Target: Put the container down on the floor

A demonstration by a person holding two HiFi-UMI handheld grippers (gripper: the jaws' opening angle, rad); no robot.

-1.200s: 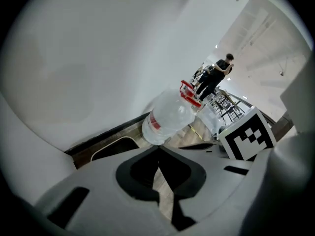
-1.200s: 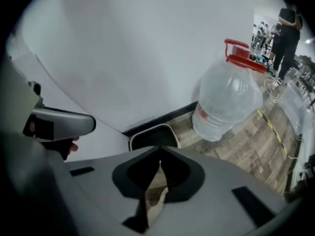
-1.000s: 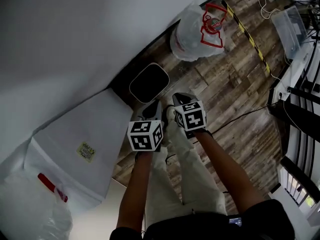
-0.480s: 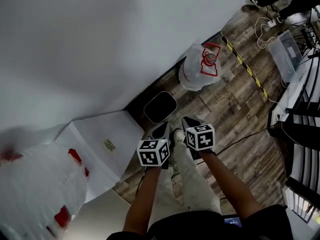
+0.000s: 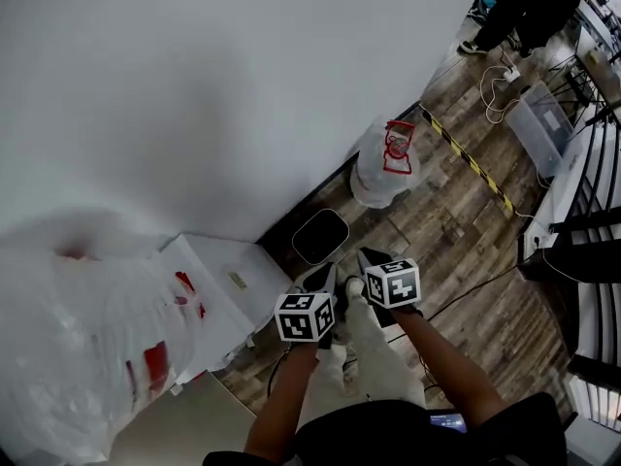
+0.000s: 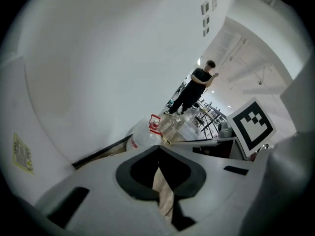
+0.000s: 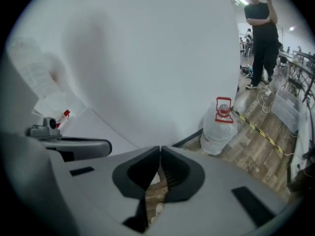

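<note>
Container (image 5: 320, 236) on floor (image 5: 456, 231) between water jug (image 5: 381, 168) and white box (image 5: 228, 284)

- Floor (image 5: 437, 231): grey-brown wood planks, running along a white wall.
- Water jug (image 5: 380, 168): large, clear, red handle on top; stands upright at the wall. Landmark for all entries below.
- Container (image 5: 320, 236): dark, rounded-square; near the jug, along the same wall, apart from it.
- White box (image 5: 221, 289): beyond the container from the jug, small label on top.
- Striped tape (image 5: 473, 166): yellow-black line, starting just beside the jug.
- Clear bin (image 5: 539, 127): across the tape from the jug.
- White cables (image 5: 497, 78): loose loops, between jug and bin.
- Black cable (image 5: 480, 282): well apart from the jug.
</note>
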